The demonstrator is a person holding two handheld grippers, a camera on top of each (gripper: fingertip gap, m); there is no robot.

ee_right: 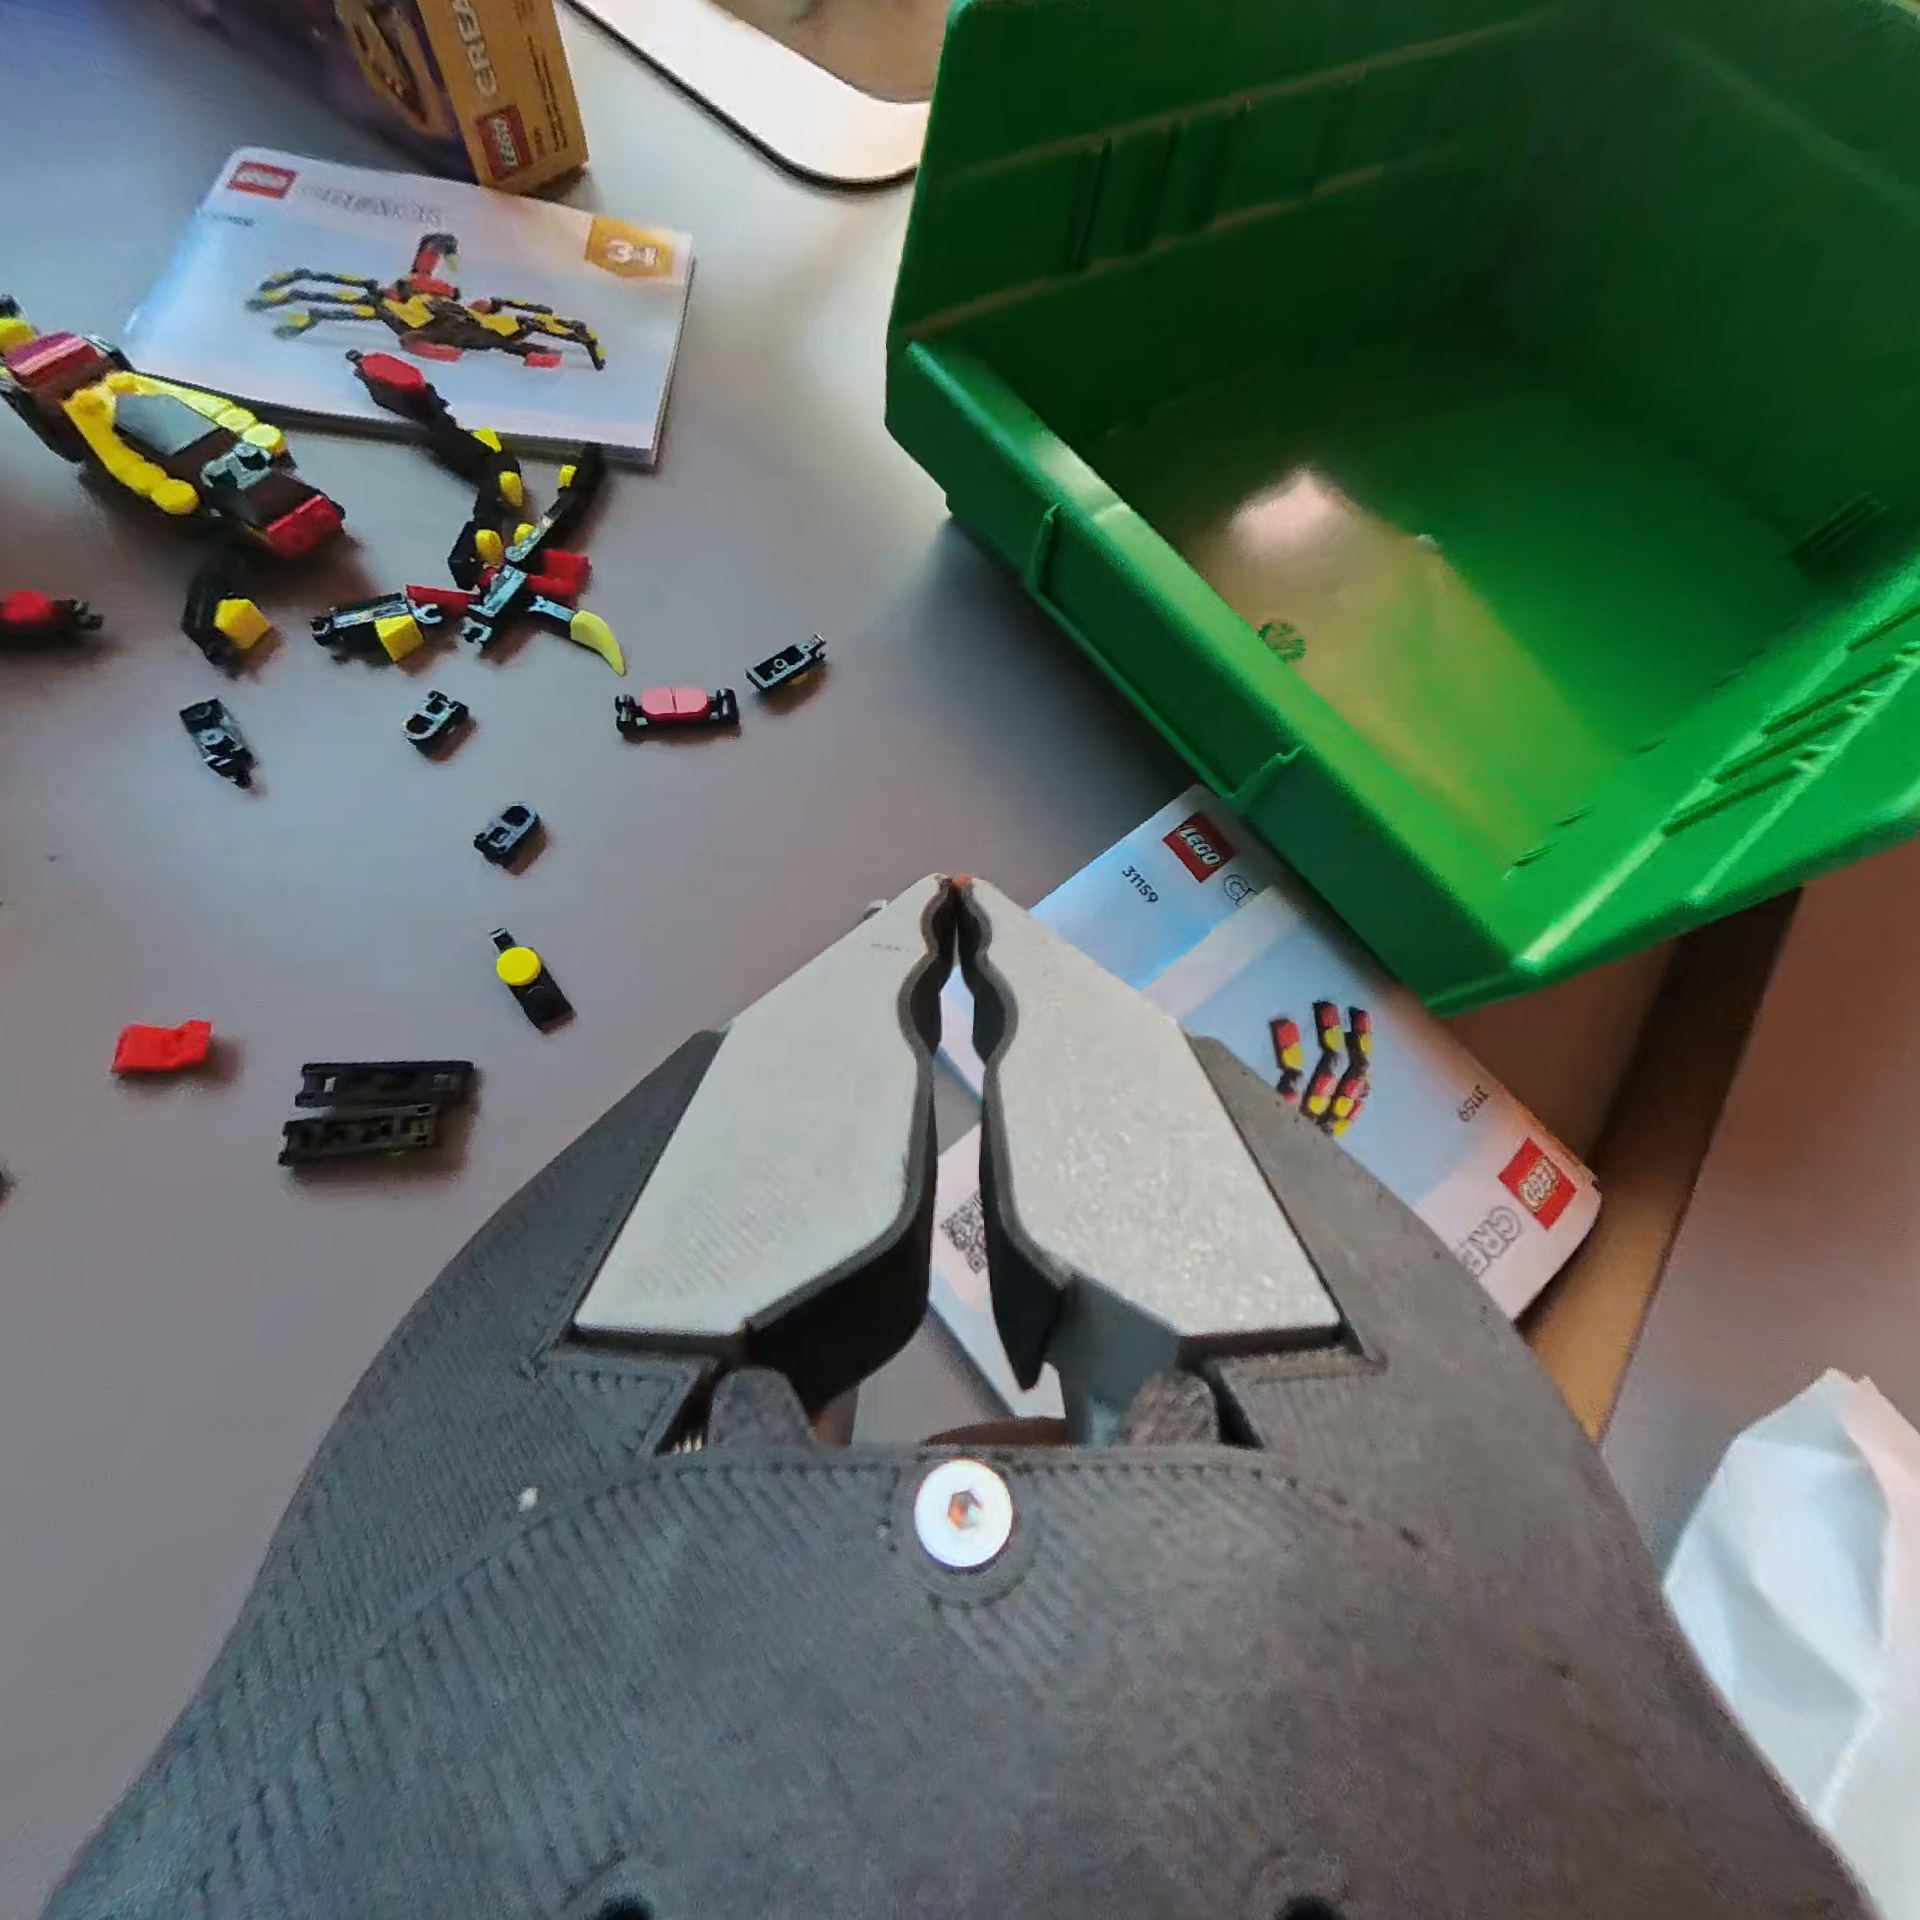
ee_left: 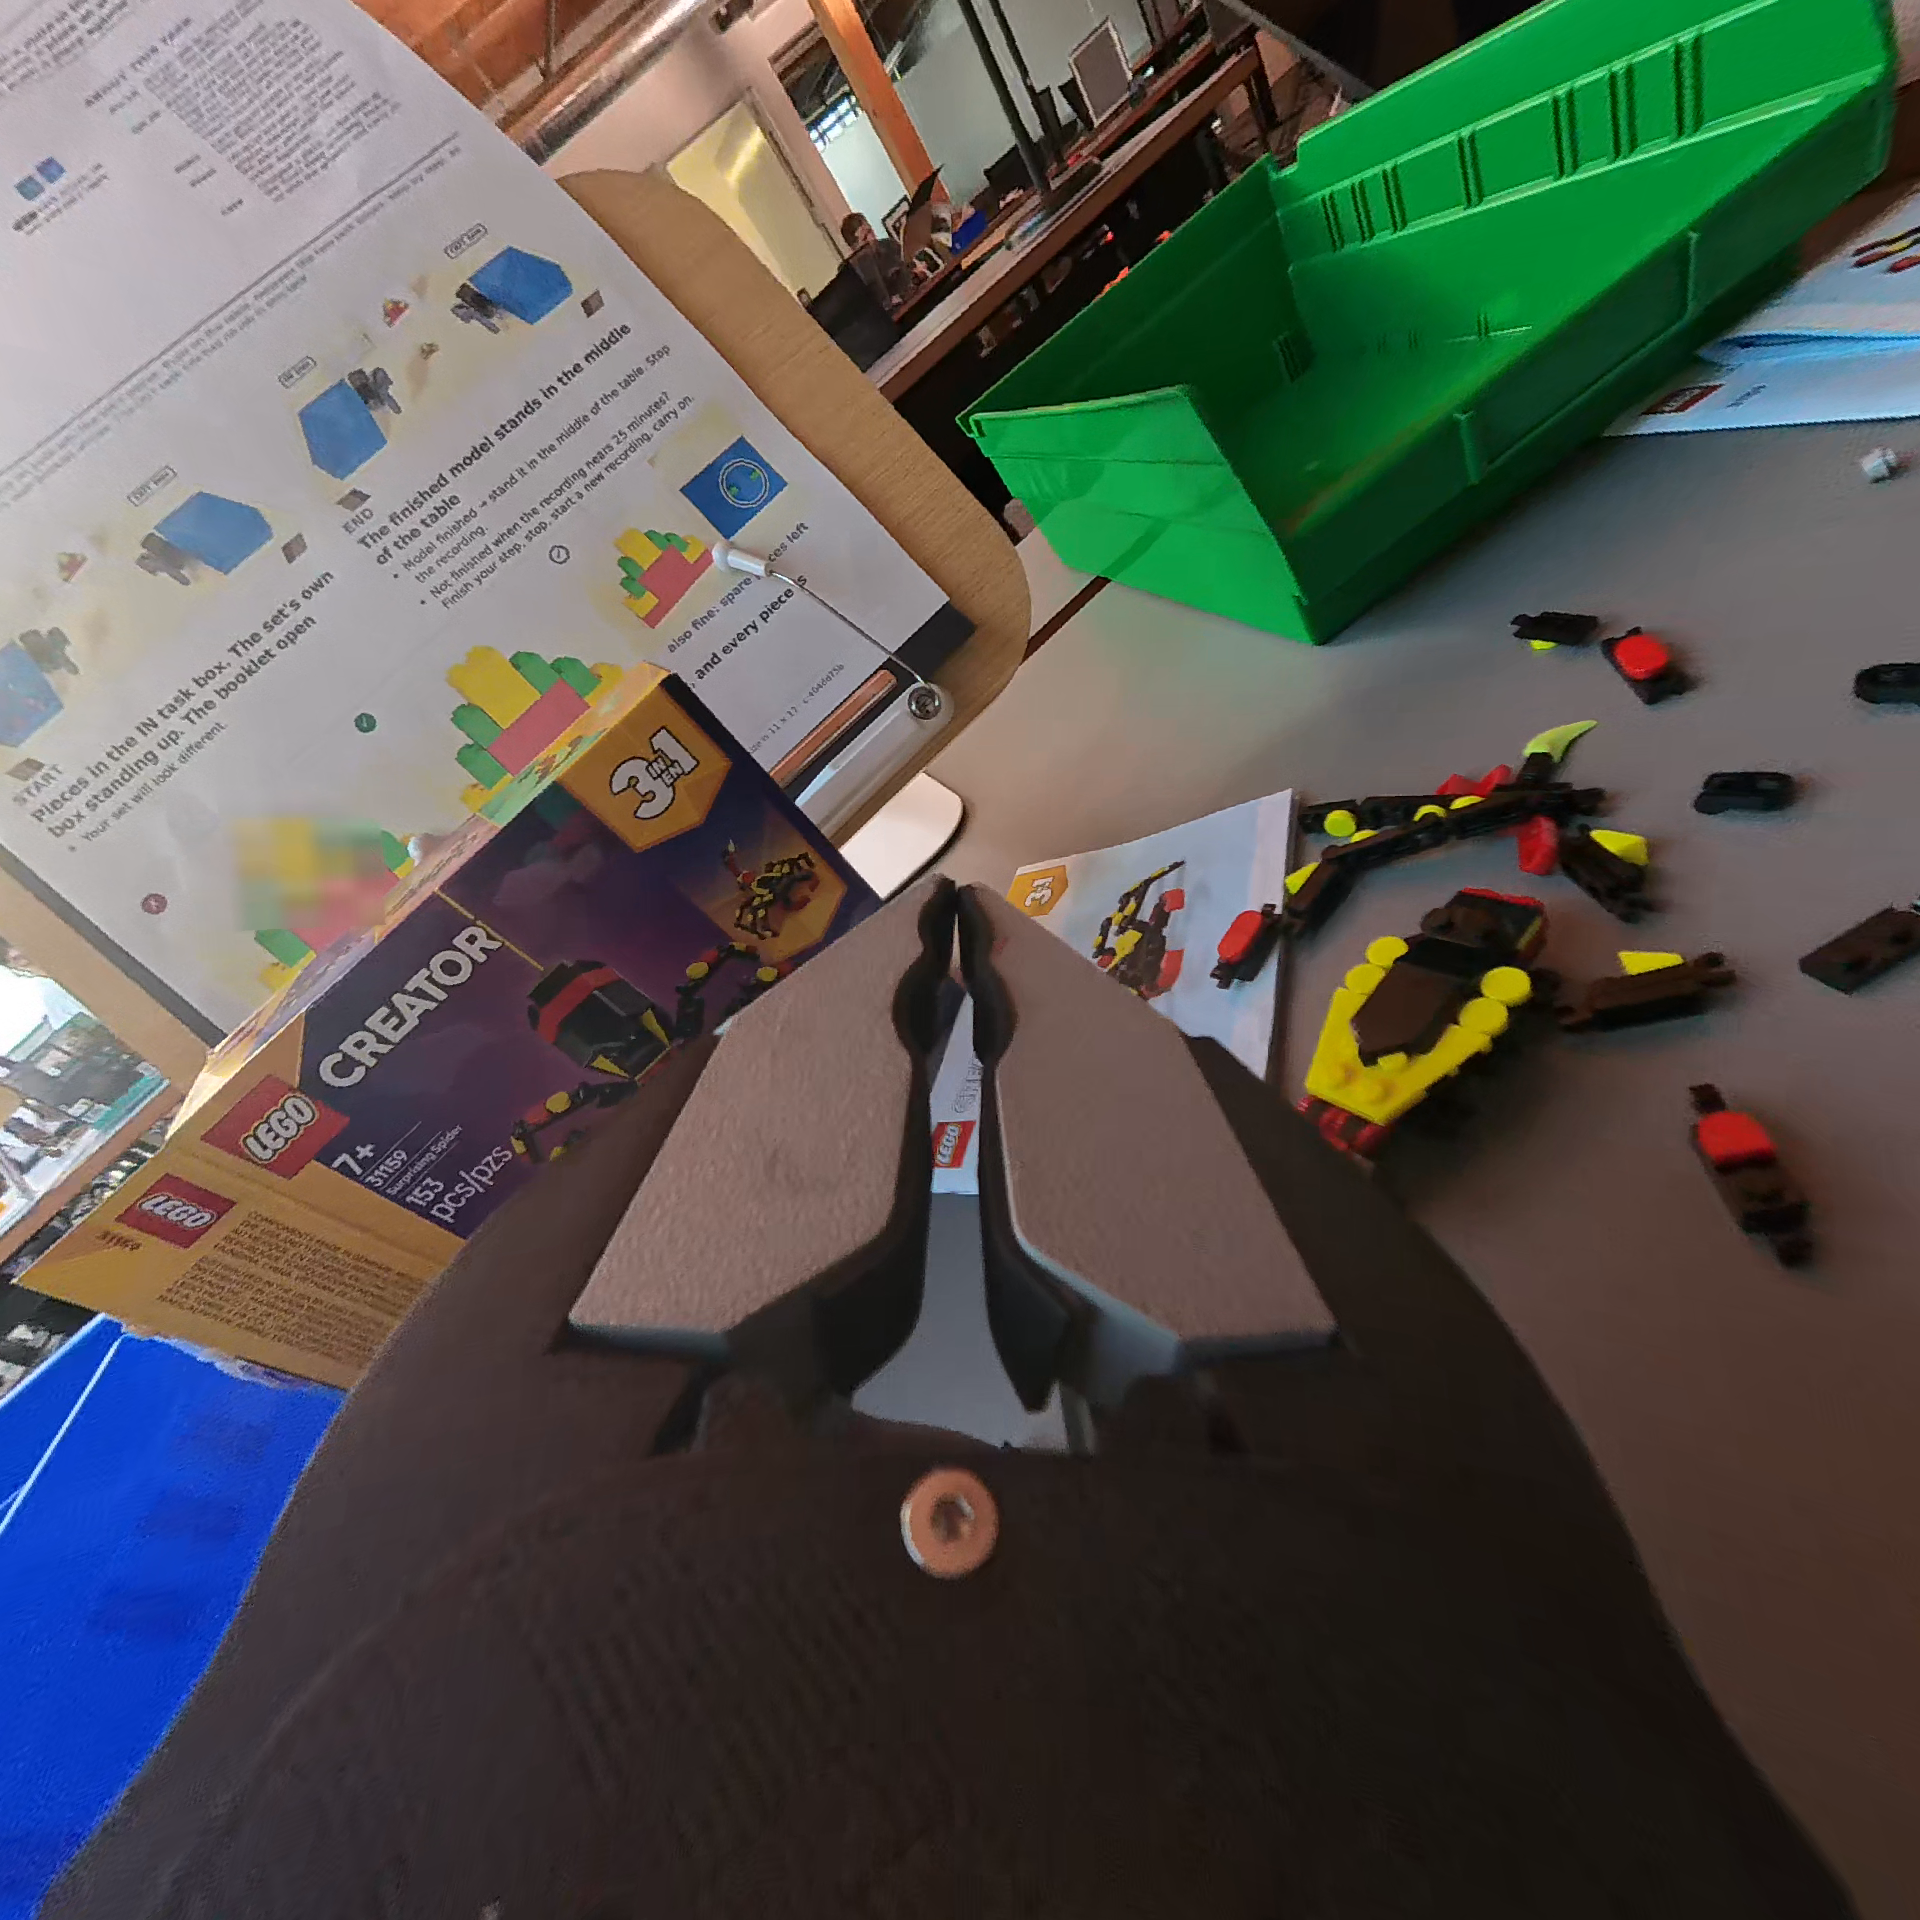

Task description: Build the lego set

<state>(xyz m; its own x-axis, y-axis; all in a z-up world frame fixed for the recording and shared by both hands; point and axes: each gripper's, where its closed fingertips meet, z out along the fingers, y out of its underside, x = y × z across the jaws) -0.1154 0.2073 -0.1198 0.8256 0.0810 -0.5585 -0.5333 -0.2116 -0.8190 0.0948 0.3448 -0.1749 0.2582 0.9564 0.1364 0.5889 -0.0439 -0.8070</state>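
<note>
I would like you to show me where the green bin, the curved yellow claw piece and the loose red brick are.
green bin (ee_right: 1081, 613): right wrist view, on its low front wall.
curved yellow claw piece (ee_right: 601, 636): right wrist view, mid-curve.
loose red brick (ee_right: 161, 1045): right wrist view, on its top face.

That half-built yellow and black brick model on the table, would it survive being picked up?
The yellow and black model is probably light, being small plastic. It looks fragile: loose pieces lie scattered around it, so pressed-on parts may pop off under a squeeze. Its smooth sloped tiles could slip.
</note>
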